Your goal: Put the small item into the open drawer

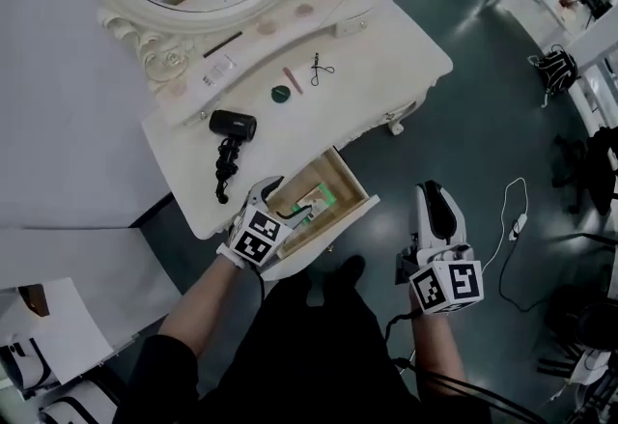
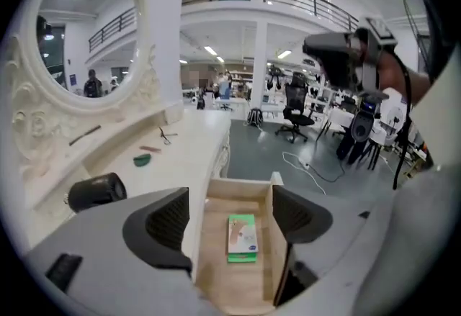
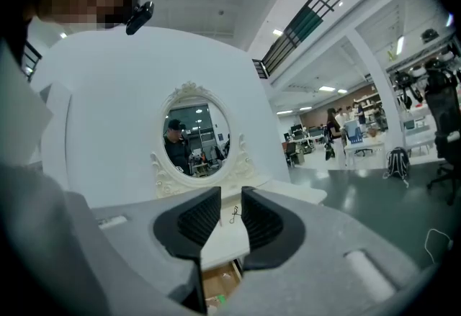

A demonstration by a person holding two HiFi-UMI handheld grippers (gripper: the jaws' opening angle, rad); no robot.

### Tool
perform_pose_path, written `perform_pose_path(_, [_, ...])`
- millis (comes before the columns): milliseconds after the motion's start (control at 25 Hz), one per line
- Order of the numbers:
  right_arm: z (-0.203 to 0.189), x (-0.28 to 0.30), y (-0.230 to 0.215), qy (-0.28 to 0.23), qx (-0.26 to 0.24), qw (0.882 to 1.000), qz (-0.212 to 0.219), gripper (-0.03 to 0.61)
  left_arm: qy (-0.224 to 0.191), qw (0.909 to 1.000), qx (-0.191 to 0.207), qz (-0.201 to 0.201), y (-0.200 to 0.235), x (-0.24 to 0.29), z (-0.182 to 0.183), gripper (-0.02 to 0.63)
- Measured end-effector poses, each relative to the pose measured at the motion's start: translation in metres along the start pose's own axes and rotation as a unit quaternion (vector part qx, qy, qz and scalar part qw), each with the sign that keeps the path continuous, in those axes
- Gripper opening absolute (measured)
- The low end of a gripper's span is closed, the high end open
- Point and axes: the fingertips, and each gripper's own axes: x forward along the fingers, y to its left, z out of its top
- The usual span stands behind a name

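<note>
The vanity's wooden drawer (image 1: 355, 207) stands pulled out. A small green and white box (image 1: 323, 195) lies flat on its bottom. My left gripper (image 1: 277, 197) hovers over the drawer's near end. It is open, and nothing touches its pads. In the left gripper view the box (image 2: 243, 237) lies below and between the wide-spread jaws of the left gripper (image 2: 230, 201), inside the drawer (image 2: 238, 188). My right gripper (image 1: 436, 205) hangs over the floor to the right of the drawer. In its own view the right gripper (image 3: 231, 210) shows a narrow gap with nothing in it.
On the white vanity top (image 1: 367, 45) lie a black hair dryer (image 1: 232, 126), a green disc (image 1: 280, 94), an eyelash curler (image 1: 317, 70) and small cosmetics below the oval mirror (image 1: 145, 12). A white cable (image 1: 517, 219) trails on the grey floor at the right. A dark bag (image 1: 555, 70) sits beyond it.
</note>
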Motion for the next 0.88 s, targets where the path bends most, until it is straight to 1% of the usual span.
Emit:
perform_pose_path(80, [0.012,0.0,0.007,-0.012,-0.006,1.0,0.007,0.089,-0.059,0.998,-0.021,0.012,0.005,-0.038,0.037,0.348])
perform_pose_path(160, [0.026,0.002,0.016,-0.028,-0.012,0.999,0.014,0.091,-0.119,0.9918,-0.036,0.029,0.012,-0.076,0.073,0.313])
perform_pose_path(240, [0.042,0.005,0.026,-0.042,-0.019,0.999,0.022,0.089,-0.176,0.9819,-0.046,0.05,0.019,-0.112,0.106,0.248])
perform_pose_path(320, [0.057,0.004,0.036,-0.056,-0.029,0.998,0.03,0.089,-0.231,0.9692,-0.052,0.066,0.022,-0.148,0.136,0.2])
perform_pose_path(400, [0.071,0.002,0.047,-0.07,-0.042,0.996,0.039,0.089,-0.277,0.9561,-0.053,0.08,0.023,-0.18,0.161,0.162])
perform_pose_path(560, [0.1,-0.003,0.068,-0.099,-0.066,0.991,0.053,0.092,-0.336,0.9329,-0.044,0.122,0.025,-0.227,0.202,0.109])
perform_pose_path(680, [0.121,-0.01,0.081,-0.127,-0.083,0.987,0.059,0.092,-0.367,0.9178,-0.019,0.15,0.019,-0.254,0.226,0.084])
perform_pose_path(760, [0.135,-0.015,0.086,-0.142,-0.093,0.984,0.062,0.092,-0.384,0.9087,0.001,0.164,0.012,-0.269,0.241,0.08])
perform_pose_path(880, [0.151,-0.025,0.091,-0.167,-0.103,0.978,0.065,0.083,-0.407,0.8961,0.01,0.178,0.005,-0.285,0.255,0.08])
